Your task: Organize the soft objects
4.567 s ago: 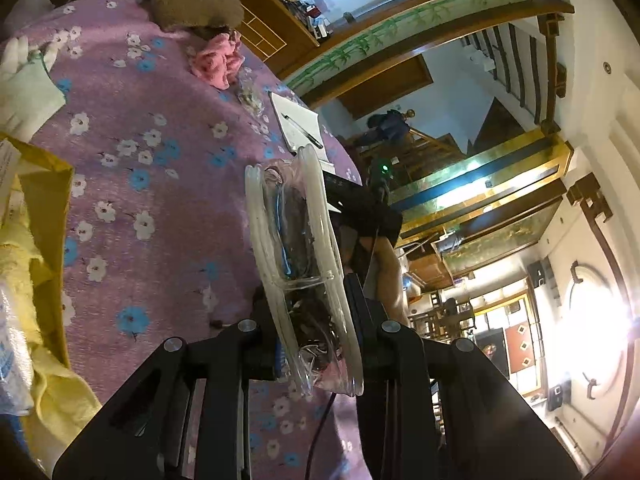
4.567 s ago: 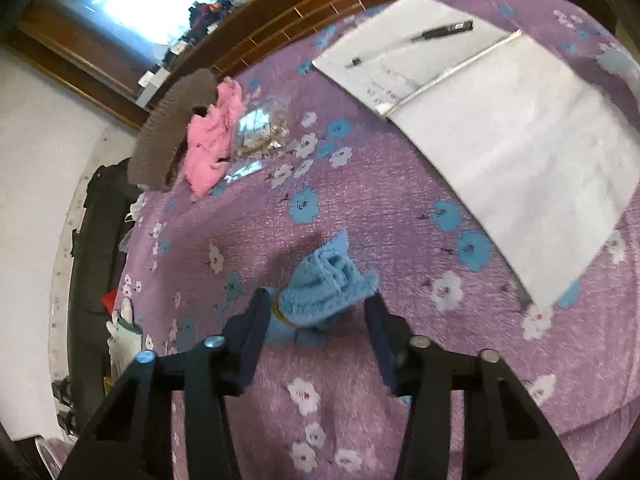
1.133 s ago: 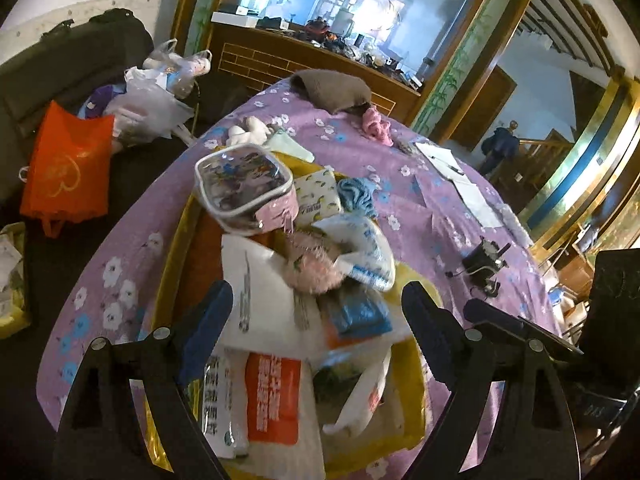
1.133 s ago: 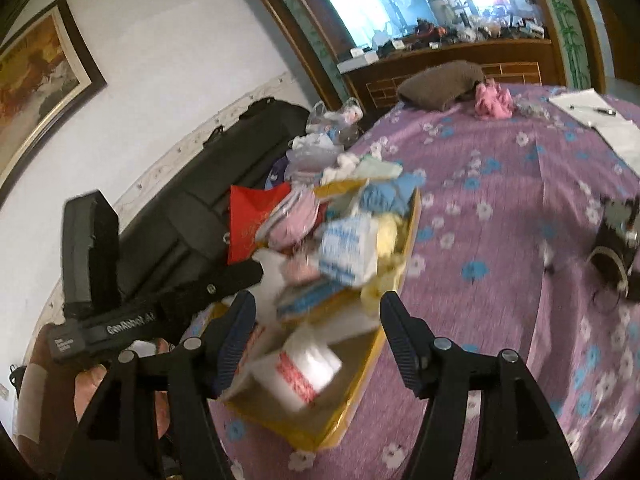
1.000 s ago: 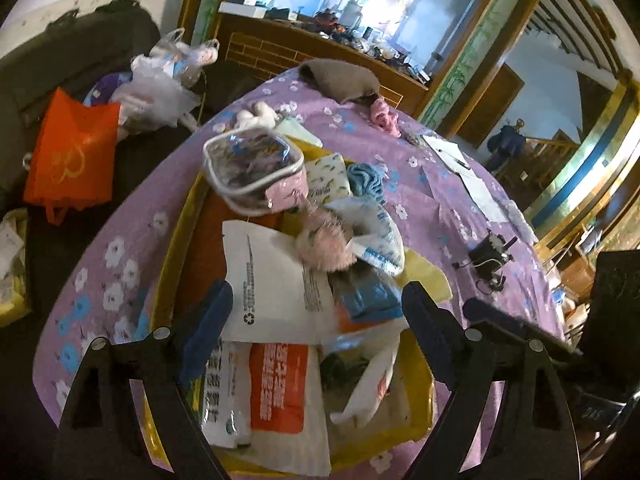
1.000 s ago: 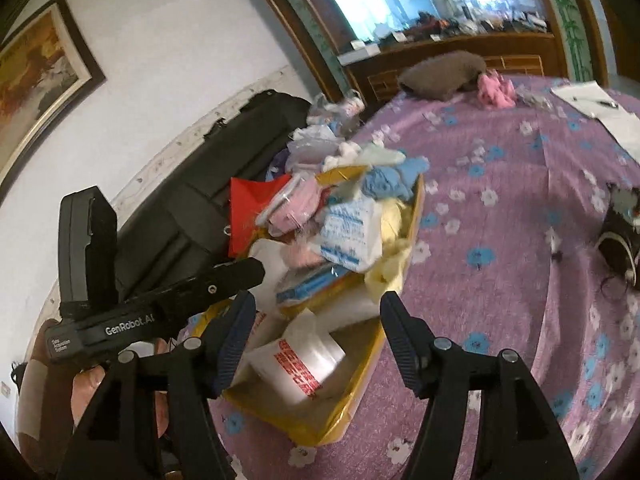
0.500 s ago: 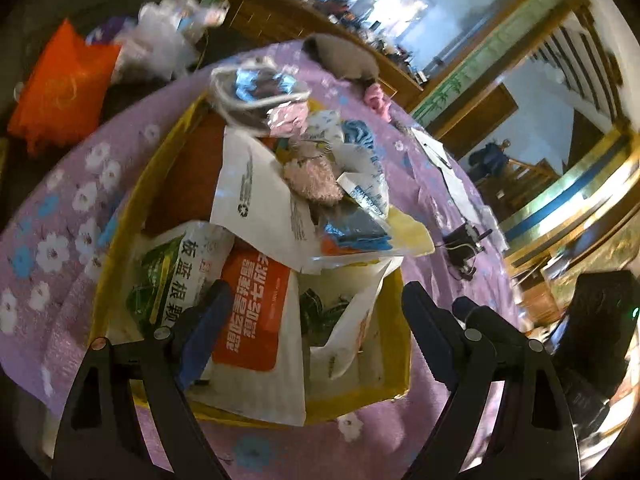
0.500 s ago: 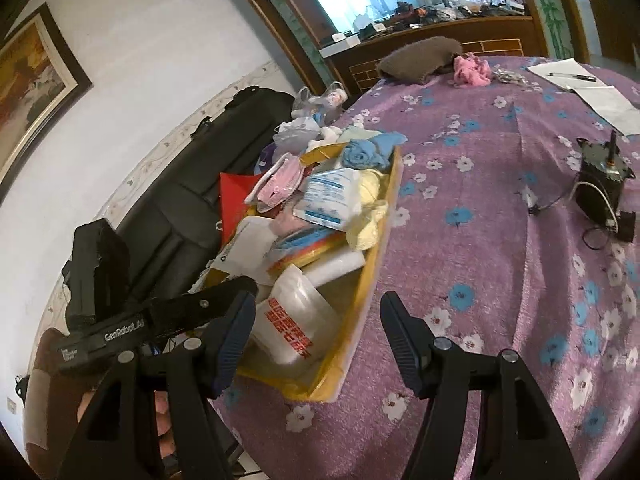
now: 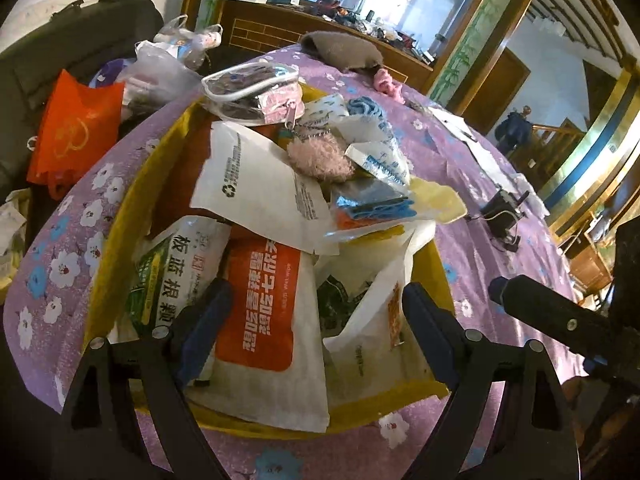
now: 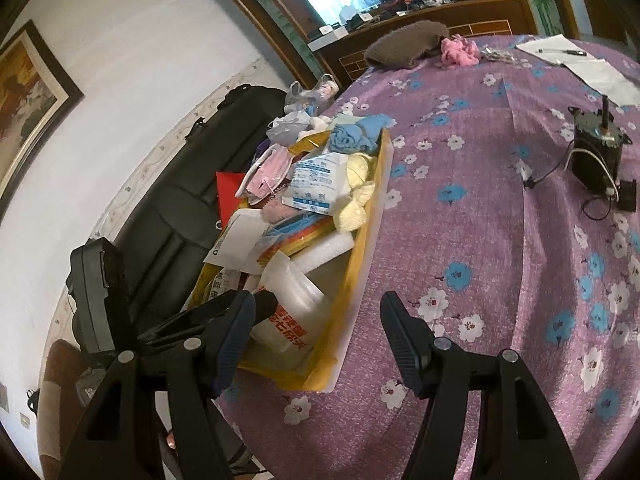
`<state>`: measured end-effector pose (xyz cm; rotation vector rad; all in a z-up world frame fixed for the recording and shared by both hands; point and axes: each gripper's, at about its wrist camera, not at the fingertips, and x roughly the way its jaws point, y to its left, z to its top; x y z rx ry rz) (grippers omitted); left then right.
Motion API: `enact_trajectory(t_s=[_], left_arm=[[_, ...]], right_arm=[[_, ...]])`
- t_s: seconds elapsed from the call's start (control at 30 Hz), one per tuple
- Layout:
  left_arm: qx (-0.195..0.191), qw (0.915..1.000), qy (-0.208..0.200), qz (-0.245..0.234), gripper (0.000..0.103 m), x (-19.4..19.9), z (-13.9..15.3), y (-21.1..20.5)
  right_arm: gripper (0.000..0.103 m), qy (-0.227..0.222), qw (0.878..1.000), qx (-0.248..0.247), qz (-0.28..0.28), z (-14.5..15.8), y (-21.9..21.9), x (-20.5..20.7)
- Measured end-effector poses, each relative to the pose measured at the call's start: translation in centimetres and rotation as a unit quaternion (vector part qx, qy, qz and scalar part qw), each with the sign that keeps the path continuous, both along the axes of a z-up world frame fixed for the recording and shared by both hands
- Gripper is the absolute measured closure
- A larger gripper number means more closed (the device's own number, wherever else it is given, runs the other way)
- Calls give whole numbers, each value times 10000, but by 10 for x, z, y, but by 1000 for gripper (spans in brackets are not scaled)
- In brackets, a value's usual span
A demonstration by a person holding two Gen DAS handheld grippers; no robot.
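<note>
A yellow tray (image 9: 120,220) on the purple flowered tablecloth is heaped with soft goods: a clear zip pouch (image 9: 248,90), a pink fluffy ball (image 9: 320,158), a blue cloth (image 9: 366,108), a white bag (image 9: 256,188) and an orange packet (image 9: 260,312). My left gripper (image 9: 316,332) hangs open just above the orange packet, holding nothing. In the right wrist view my right gripper (image 10: 318,336) stands open and empty over the near corner of the tray (image 10: 360,256), beside the blue cloth (image 10: 352,136) and a yellow cloth (image 10: 356,196).
At the table's far edge lie a pink cloth (image 10: 460,50) and a brown cloth (image 10: 404,48). A black motor with wires (image 10: 596,156) and papers with a pen (image 10: 560,52) are on the right. A black sofa (image 10: 180,184) and an orange bag (image 9: 76,128) flank the left side.
The clear pouch and blue cloth, held seconds ago, now lie in the tray. Over the last second my left gripper sank closer to the tray's near end; the right gripper drew slightly nearer.
</note>
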<state>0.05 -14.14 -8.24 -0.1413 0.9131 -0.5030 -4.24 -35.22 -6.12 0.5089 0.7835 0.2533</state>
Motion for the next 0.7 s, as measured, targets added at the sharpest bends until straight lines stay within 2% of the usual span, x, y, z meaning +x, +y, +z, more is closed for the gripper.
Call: enact_trajectory(t_s=[0.13,0.27,0.33,0.4,0.47,0.7], left_arm=[[146,9996,-125,-189,13,-5,-2,-4],[275,9993,-221,-147,13,-8,0,-5],[92,9995,-303,11,13,-12,7,0],[-140,9980,-584,221,13,-21,19,8],[12,9970,-730,261,13,-25,30,11],[495,9951,-677,532,13,-31,41,29]], right_arm=[[38,20,10000,-37,-23,-1,0,-2],[38,21,10000,-81,-10,0,2,-2],[38,-18,9999,-143,2,1,4,-4],[38,-94,9997,-243,7,5,6,-7],[38,-148,9991,-409,-17,10,10,-10],[38,-263,9958,-879,-51,19,28,-6]])
